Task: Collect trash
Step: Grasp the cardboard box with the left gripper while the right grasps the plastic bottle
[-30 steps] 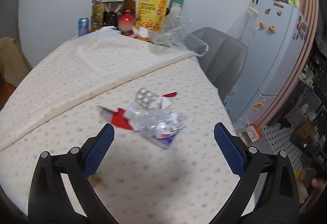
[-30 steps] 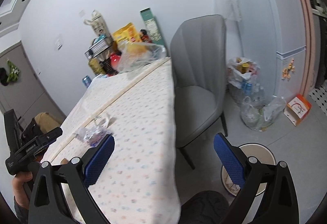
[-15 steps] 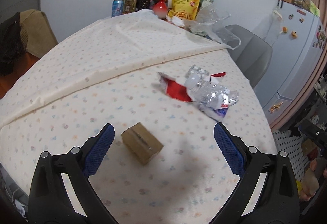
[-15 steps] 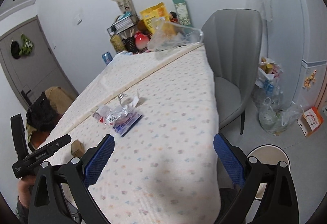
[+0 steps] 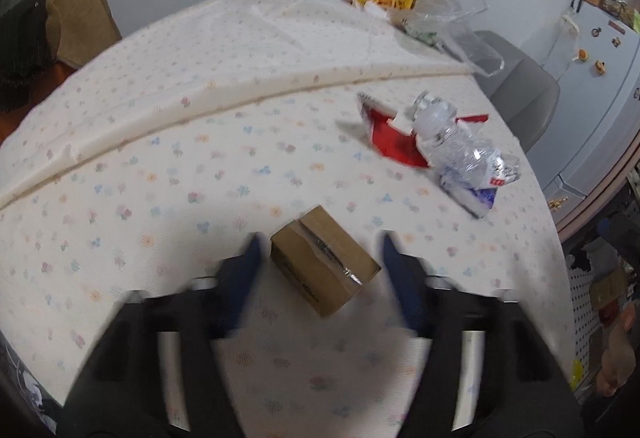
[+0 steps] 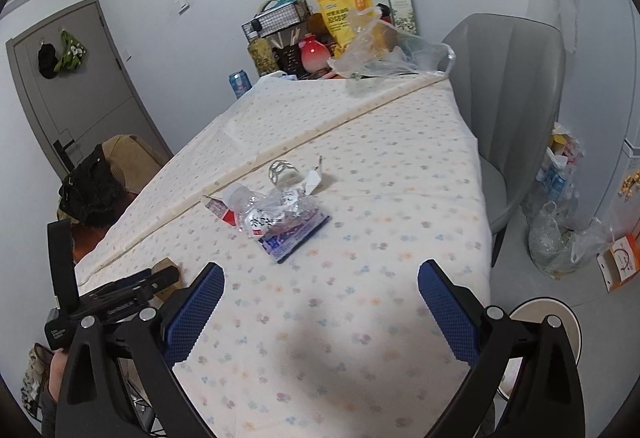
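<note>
A small brown cardboard box lies on the flowered tablecloth. My left gripper straddles it, motion-blurred, its blue pads narrowed to either side of the box with small gaps left. A crushed clear plastic bottle lies on red and blue wrappers farther right. In the right wrist view the same trash pile sits mid-table, and the box peeks out behind the left gripper. My right gripper is open and empty above the table's near part.
Snack bags, bottles, a can and a wire basket crowd the table's far end, with a clear plastic bag. A grey chair stands to the right. A round bin and trash bags are on the floor.
My left gripper has swung left from the bottle pile to the cardboard box and its jaws have narrowed around it. The right gripper has turned toward the table.
</note>
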Tool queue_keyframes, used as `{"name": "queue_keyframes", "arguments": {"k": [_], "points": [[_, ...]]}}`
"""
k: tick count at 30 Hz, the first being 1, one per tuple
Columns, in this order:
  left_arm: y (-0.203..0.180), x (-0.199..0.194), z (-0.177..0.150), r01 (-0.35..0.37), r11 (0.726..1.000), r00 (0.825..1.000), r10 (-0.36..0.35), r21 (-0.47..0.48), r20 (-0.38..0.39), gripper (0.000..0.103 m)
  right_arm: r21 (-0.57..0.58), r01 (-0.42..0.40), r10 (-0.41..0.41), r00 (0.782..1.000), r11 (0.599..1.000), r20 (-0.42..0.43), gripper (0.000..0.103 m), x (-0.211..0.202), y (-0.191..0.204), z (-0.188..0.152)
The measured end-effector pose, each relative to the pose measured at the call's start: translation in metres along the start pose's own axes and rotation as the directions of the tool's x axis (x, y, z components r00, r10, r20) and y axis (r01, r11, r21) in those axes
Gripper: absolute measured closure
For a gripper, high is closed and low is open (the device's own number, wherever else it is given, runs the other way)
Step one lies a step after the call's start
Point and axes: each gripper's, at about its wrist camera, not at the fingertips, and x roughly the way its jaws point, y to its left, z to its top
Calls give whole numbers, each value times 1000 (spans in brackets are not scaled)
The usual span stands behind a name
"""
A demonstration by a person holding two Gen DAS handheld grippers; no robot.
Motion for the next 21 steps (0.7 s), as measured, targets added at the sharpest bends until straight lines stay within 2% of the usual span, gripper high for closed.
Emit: {"name": "queue_keyframes", "arguments": {"k": [9, 14, 18, 21], "points": [[9, -18, 20, -28, 999, 997, 30, -26, 71, 49, -179, -34, 21, 997, 983, -70, 9, 53, 55, 31], [27, -24, 28, -51, 997, 993, 58, -65, 104, 49, -271, -55, 24, 993, 961, -118, 18, 80, 84, 40], [41, -24, 33, -59, 994, 991, 69, -94, 111, 49, -323, -58, 7, 988, 945, -157, 30, 104, 100, 49], [48, -22, 34, -61, 992, 991, 73, -109, 110, 49, -365, -46, -22, 983, 930, -181, 30, 122, 109, 53]]}}
